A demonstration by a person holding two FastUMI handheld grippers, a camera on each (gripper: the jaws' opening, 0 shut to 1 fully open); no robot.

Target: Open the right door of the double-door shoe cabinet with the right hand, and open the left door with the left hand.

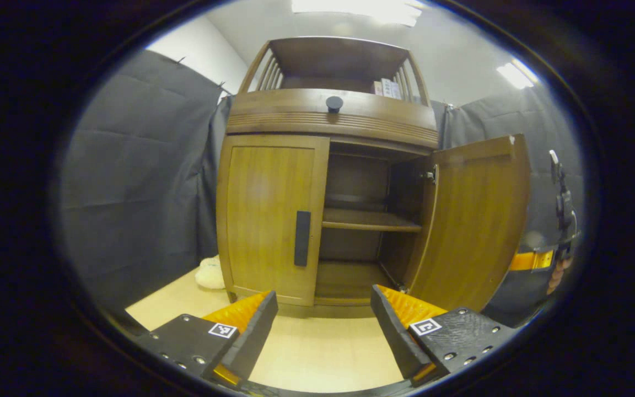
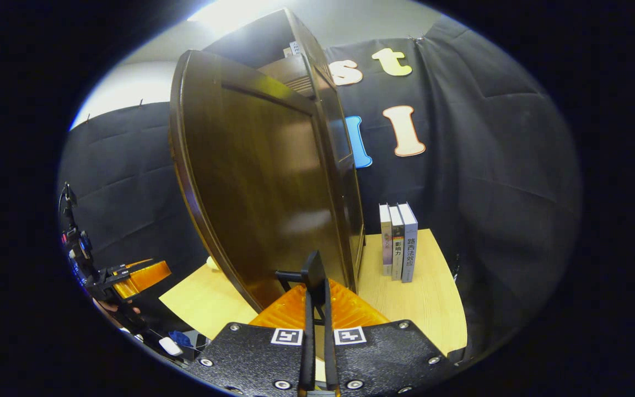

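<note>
The wooden shoe cabinet (image 1: 331,118) stands straight ahead in the left gripper view. Its left door (image 1: 265,215) is closed, with a black vertical handle (image 1: 302,238) near its inner edge. My left gripper (image 1: 323,325) hovers open in front of the cabinet's base, apart from that handle. The right door (image 1: 474,220) is swung wide open, baring the inner shelf (image 1: 370,220). In the right gripper view the right door (image 2: 257,182) fills the middle, and my right gripper (image 2: 316,298) is shut on its black handle (image 2: 313,270). The right gripper (image 1: 563,220) also shows past the open door's edge.
Three upright books (image 2: 398,242) stand on the light wooden floor (image 2: 422,292) beside the cabinet. A cream soft object (image 1: 210,273) lies at the cabinet's left foot. A black knob (image 1: 334,103) sits on the cabinet's top band. Black cloth walls surround the booth.
</note>
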